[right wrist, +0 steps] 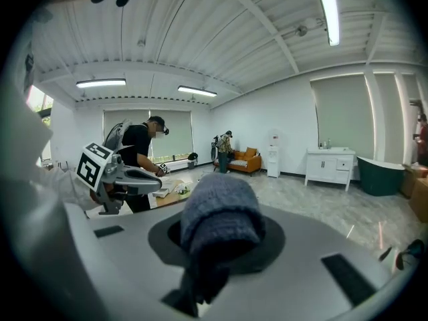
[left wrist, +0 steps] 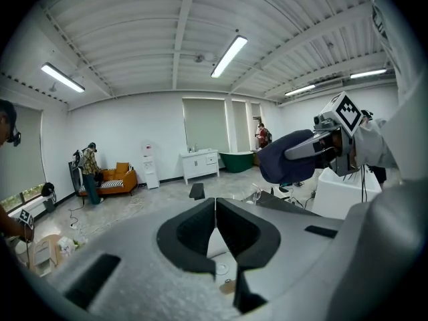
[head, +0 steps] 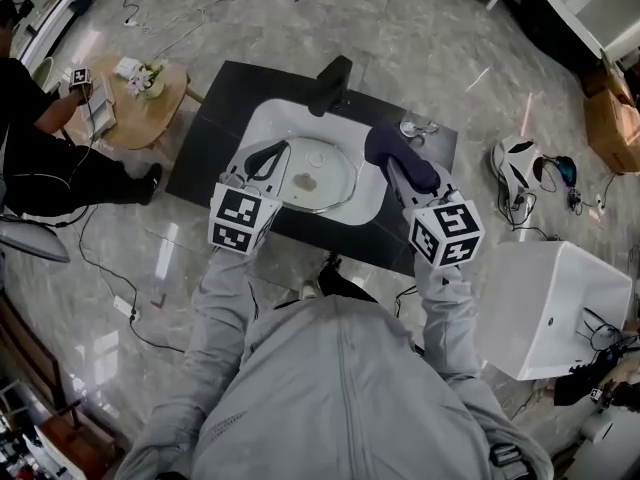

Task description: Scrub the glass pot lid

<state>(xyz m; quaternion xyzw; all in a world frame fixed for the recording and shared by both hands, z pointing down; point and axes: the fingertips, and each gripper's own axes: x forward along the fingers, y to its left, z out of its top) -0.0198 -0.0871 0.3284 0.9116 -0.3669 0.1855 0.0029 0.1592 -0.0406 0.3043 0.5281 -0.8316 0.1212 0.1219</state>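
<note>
I am gripping a dark cloth (right wrist: 221, 209) in my right tool (right wrist: 215, 246), its jaws clamped on the bunched roll. I am holding it above the right rim of the sink (head: 262, 118). My left tool (left wrist: 215, 227) is closed pad to pad with nothing between the jaws, and I am holding it over the sink's left side, just beside the lid (head: 330, 168). The lid is lying flat in the basin, toward the worktop's near edge, with a brownish smear near its middle.

The main risk, as I judge it, is that nothing is pinning the lid. If I press the cloth down and rub, the glass is likely to slide or spin on the smooth white basin and knock the wall, and it could chip. I would have to open the left tool to steady the rim. The cloth is caught by one end only, so hard scrubbing could drag it out of the jaws. A small glass piece (head: 415, 128) is sitting near the worktop's far right corner, close to my right tool, where a wide stroke could clip it.

The worktop (head: 215, 108) is black, with a dark faucet (head: 332, 83) at its far edge. Around it is a glossy grey marble floor (head: 250, 18) with trailing cables, a round wooden table (head: 150, 108) where a person (head: 30, 138) is working, a white tub (head: 545, 308) and an orange sofa (left wrist: 114, 178).
</note>
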